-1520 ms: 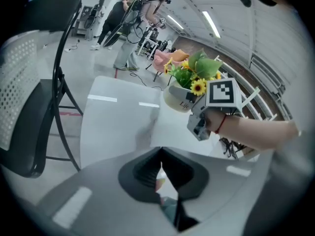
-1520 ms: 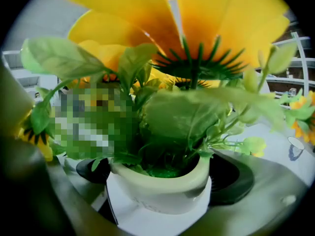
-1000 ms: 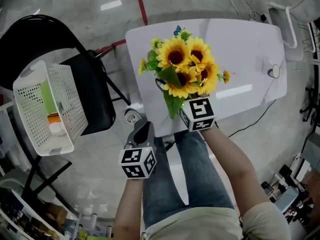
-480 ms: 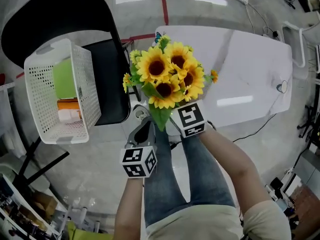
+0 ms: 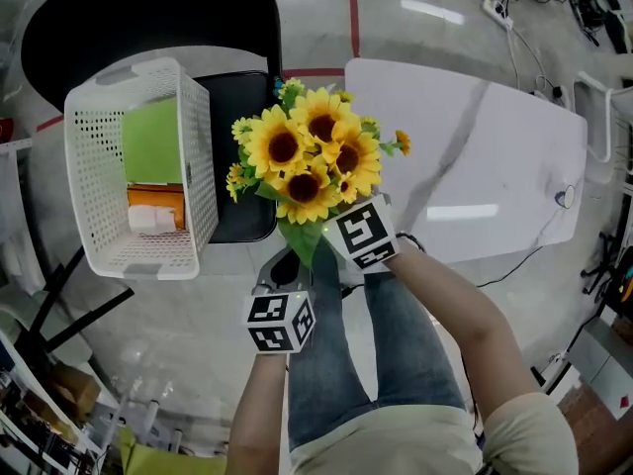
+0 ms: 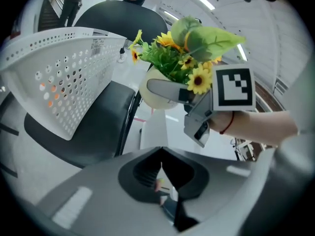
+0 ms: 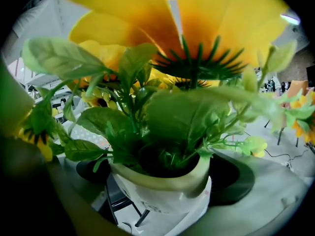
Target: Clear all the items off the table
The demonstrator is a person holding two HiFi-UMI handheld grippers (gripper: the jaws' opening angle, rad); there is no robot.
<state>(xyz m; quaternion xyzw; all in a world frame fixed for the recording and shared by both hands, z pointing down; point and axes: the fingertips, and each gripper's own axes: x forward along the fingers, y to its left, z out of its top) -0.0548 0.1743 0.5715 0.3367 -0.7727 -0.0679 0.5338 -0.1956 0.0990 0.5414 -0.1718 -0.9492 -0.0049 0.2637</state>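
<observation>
Setting as I see it through the rig: a lab or workshop room. Evidence: a glossy grey floor (image 5: 188, 354) marked with a red tape line (image 5: 353, 13), a power strip (image 5: 494, 10) lying on it beyond the white table (image 5: 495, 156), a black folding chair (image 5: 148, 18), and crowded shelving (image 5: 35, 404) at the edge.

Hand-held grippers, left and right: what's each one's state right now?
Left hand-held gripper: shut, empty.
Right hand-held gripper: shut on the flowerpot.

Yellow sunflowers (image 5: 307, 156) with green leaves, upright in a cream pot (image 7: 157, 195); held in the air, off the table (image 5: 495, 137).
</observation>
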